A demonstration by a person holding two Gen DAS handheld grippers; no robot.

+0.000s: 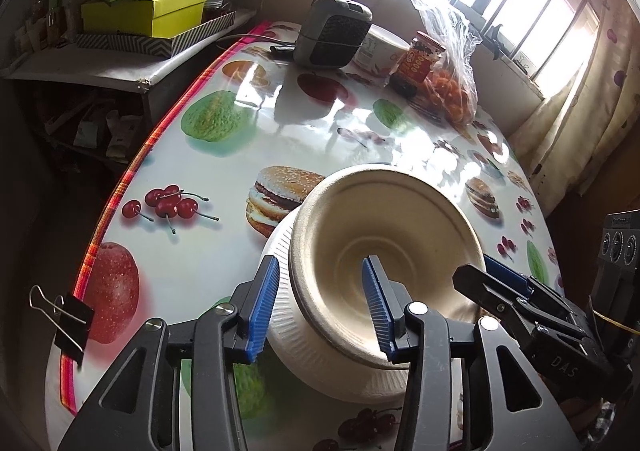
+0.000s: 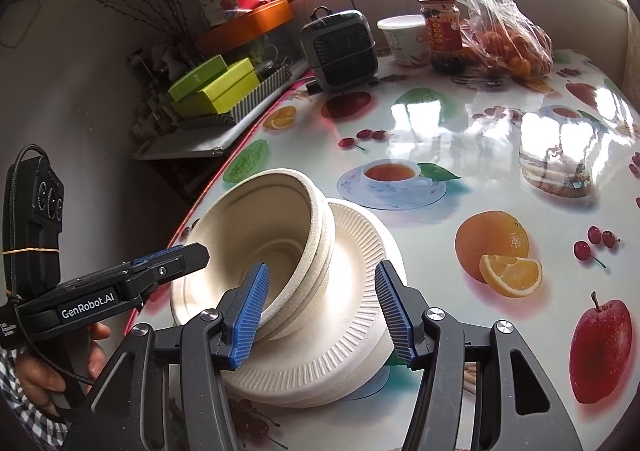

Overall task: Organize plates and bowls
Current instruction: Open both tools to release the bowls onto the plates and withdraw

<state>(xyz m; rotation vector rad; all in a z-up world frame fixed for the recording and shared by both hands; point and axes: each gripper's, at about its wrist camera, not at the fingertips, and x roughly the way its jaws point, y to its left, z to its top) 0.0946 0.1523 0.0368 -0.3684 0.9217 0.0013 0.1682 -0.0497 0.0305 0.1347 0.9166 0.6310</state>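
A nested stack of beige paper bowls (image 1: 384, 227) (image 2: 260, 219) sits tilted on a stack of white fluted paper plates (image 1: 280, 263) (image 2: 356, 251) near the table's front edge. My left gripper (image 1: 320, 309) is open and straddles the near rim. One blue pad is inside the top bowl and the other is beside the plates' edge. My right gripper (image 2: 322, 315) is also open and straddles the opposite side, with its left pad in the bowl and its right pad outside the plate rim. Each gripper appears in the other's view: right gripper (image 1: 476, 275), left gripper (image 2: 188, 255).
The glossy fruit-print tablecloth (image 1: 192, 251) (image 2: 460, 139) ends in a red striped edge at left, where a binder clip (image 1: 68, 319) hangs. At the far end stand a grey heater (image 1: 332, 31), a white tub (image 2: 404, 37), a red-label jar (image 2: 440, 31) and a bag of oranges (image 2: 508, 43). Green boxes (image 1: 148, 7) sit on a side shelf.
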